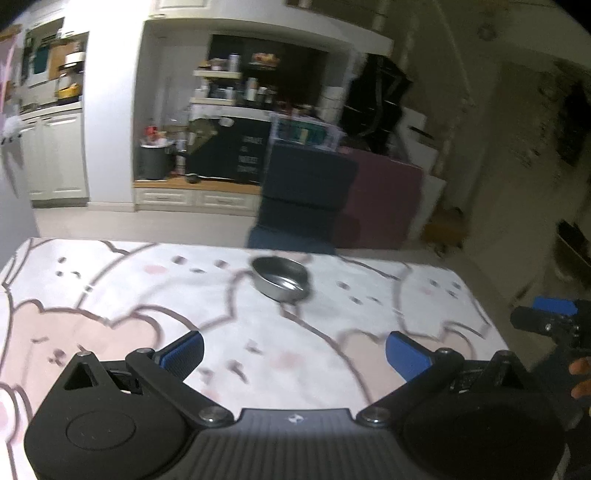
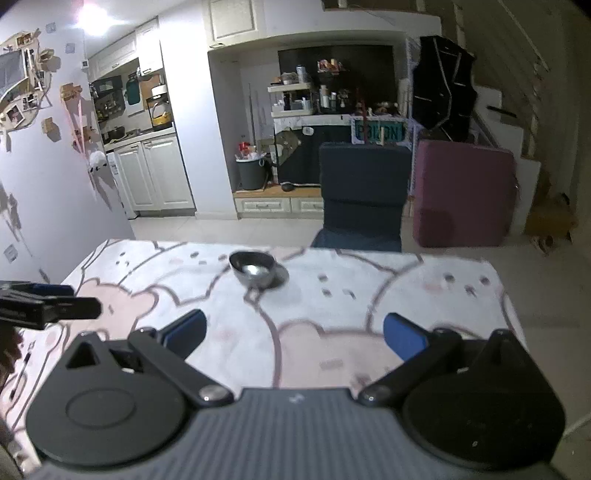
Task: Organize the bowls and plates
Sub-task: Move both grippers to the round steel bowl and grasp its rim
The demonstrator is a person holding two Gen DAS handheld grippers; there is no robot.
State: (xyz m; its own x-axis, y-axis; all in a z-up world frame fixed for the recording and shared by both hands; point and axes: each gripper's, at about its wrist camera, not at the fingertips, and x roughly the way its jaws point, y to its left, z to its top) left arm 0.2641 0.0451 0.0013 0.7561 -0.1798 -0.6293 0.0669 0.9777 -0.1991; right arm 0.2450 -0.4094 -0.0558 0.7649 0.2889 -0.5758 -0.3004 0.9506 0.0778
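The left wrist view shows fingers (image 1: 580, 376) of the person's hand at its right edge. The right wrist view shows a bright lamp (image 2: 92, 16) and wall pictures (image 2: 18, 92). One metal bowl (image 1: 280, 278) sits on the far side of the cartoon tablecloth (image 1: 110, 288). One blue chair (image 2: 362, 192) stands behind. The left gripper (image 1: 293, 350) and right gripper (image 2: 295, 334) have fingers spread wide, holding nothing.

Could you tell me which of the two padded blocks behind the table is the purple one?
The purple block stands right of the navy block.
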